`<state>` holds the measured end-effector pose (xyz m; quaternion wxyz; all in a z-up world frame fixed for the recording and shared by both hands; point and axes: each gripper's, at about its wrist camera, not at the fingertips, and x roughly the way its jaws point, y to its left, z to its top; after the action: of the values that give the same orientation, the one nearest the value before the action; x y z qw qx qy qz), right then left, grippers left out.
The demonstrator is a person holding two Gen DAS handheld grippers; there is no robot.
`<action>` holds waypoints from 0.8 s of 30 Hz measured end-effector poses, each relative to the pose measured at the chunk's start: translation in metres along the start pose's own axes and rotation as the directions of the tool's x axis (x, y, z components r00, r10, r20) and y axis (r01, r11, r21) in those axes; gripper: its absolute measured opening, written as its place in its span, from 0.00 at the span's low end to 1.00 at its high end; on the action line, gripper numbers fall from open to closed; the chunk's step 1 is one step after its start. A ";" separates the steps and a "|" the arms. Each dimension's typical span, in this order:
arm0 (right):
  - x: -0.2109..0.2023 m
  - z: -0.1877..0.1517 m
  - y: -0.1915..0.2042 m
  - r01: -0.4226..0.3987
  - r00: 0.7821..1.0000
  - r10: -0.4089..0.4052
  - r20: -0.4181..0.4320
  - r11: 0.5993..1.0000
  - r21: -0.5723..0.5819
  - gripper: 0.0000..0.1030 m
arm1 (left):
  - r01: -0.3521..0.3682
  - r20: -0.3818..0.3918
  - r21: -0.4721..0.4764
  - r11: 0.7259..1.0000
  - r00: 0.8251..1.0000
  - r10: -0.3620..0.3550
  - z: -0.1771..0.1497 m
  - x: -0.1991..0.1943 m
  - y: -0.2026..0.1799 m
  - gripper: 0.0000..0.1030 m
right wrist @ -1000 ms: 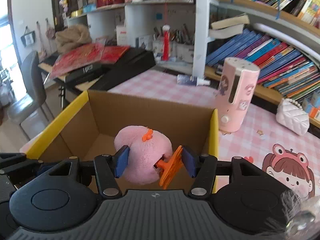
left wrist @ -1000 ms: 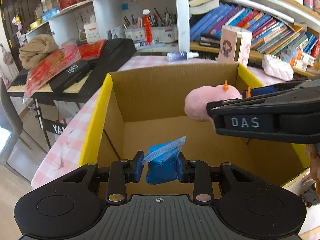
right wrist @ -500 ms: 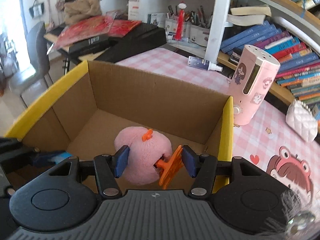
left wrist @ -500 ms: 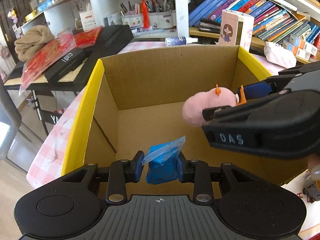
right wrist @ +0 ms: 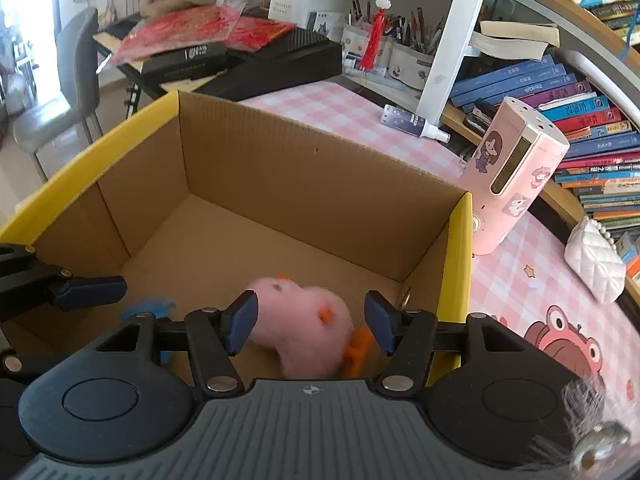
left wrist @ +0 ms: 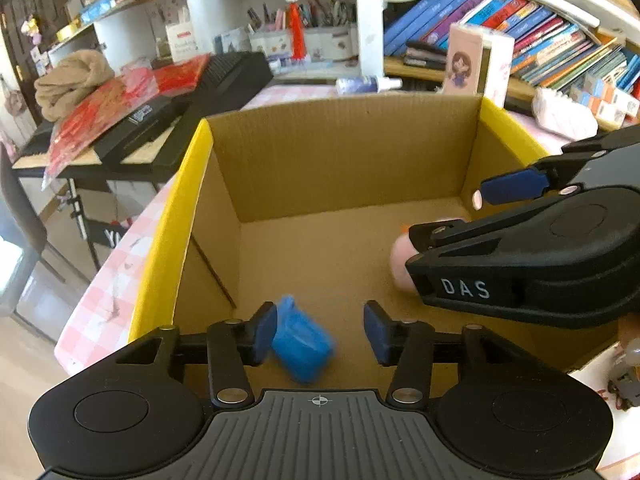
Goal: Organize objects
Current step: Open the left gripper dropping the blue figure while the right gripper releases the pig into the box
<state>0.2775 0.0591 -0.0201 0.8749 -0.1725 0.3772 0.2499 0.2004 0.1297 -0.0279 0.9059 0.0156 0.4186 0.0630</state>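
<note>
A cardboard box with yellow flaps [left wrist: 192, 200] [right wrist: 456, 264] stands open on the pink checked table. My left gripper [left wrist: 320, 330] is open above the box's near left part. A blue bagged item [left wrist: 302, 344] is blurred just under it, free of the pads; a bit of it shows in the right wrist view [right wrist: 146, 306]. My right gripper [right wrist: 312, 322] is open over the box's right side. A pink plush toy with orange feet [right wrist: 300, 320] is blurred below it, free of the pads; the right gripper's body hides most of it in the left wrist view [left wrist: 400, 260].
A pink cartoon dispenser [right wrist: 516, 176] and a white quilted purse [right wrist: 596, 264] stand right of the box. A small spray bottle [right wrist: 412, 124] lies behind it. Bookshelves [right wrist: 580, 112] line the back. A black keyboard with red packets [left wrist: 160, 112] stands left, and a grey chair [right wrist: 72, 92].
Both grippers have opened over the box. The blue bag has left the left pads and the pink plush has left the right pads; both are dropping inside.
</note>
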 end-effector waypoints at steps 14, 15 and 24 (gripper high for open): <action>-0.073 -0.016 -0.003 0.092 0.963 -0.125 0.237 0.985 0.148 0.71 | 0.006 0.216 -0.029 1.000 0.976 0.000 -0.006 -0.063 0.009 0.82; -0.080 -0.019 -0.002 0.103 0.957 -0.141 0.252 0.982 0.159 0.71 | 0.007 0.225 -0.032 0.999 0.974 0.001 -0.008 -0.067 0.011 0.82; -0.125 -0.047 0.016 0.188 0.889 -0.266 0.372 0.954 0.233 0.78 | 0.013 0.269 -0.082 0.997 0.963 0.010 -0.029 -0.093 0.031 0.82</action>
<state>0.1676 0.0106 0.0411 0.9691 -0.0763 0.1898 0.1380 0.1154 0.1480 0.0266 0.9542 -0.0142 0.2889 0.0769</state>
